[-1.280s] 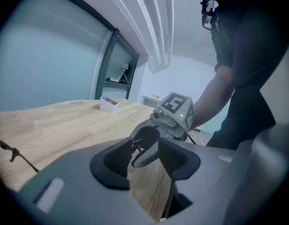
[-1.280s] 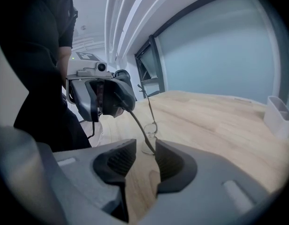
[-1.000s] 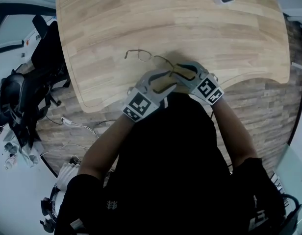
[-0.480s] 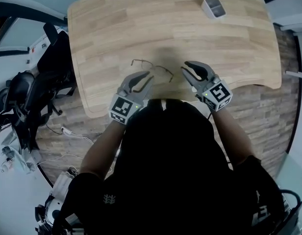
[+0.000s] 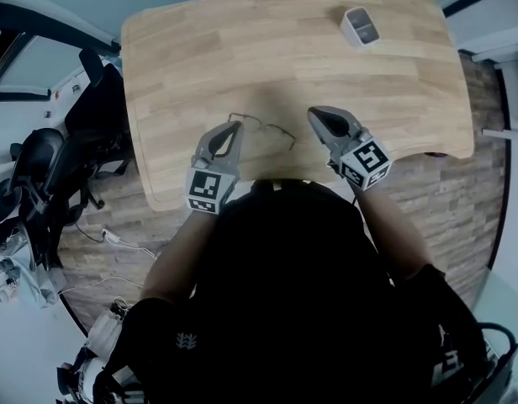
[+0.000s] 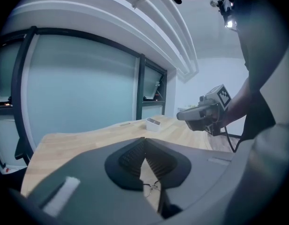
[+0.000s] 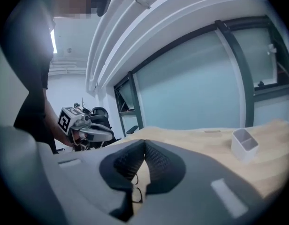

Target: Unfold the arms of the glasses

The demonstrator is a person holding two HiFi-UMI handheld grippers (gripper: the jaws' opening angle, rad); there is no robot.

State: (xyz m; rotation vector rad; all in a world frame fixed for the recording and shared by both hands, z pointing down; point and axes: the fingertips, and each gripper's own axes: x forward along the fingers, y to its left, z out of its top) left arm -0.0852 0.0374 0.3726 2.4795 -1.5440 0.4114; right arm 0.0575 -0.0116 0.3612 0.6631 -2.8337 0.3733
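Observation:
Thin wire-framed glasses point(image 5: 261, 128) lie on the wooden table point(image 5: 284, 49) near its front edge, between my two grippers and touched by neither. My left gripper point(image 5: 234, 126) hovers just left of them, jaws shut with nothing between them. To their right, my right gripper point(image 5: 314, 113) is also shut and empty. In the left gripper view the glasses point(image 6: 150, 188) show small below the closed pads, and the right gripper point(image 6: 201, 116) is across the table. The right gripper view shows the glasses point(image 7: 135, 192) under its closed pads and the left gripper point(image 7: 88, 129) at the left.
A small white box point(image 5: 361, 26) stands at the table's far right, seen too in the right gripper view point(image 7: 244, 145). A dark office chair point(image 5: 87, 112) and cables sit on the floor to the left. Glass walls lie beyond the table.
Both grippers have let go of the glasses, risen and drawn apart, and their jaws have shut. The glasses now lie free on the table.

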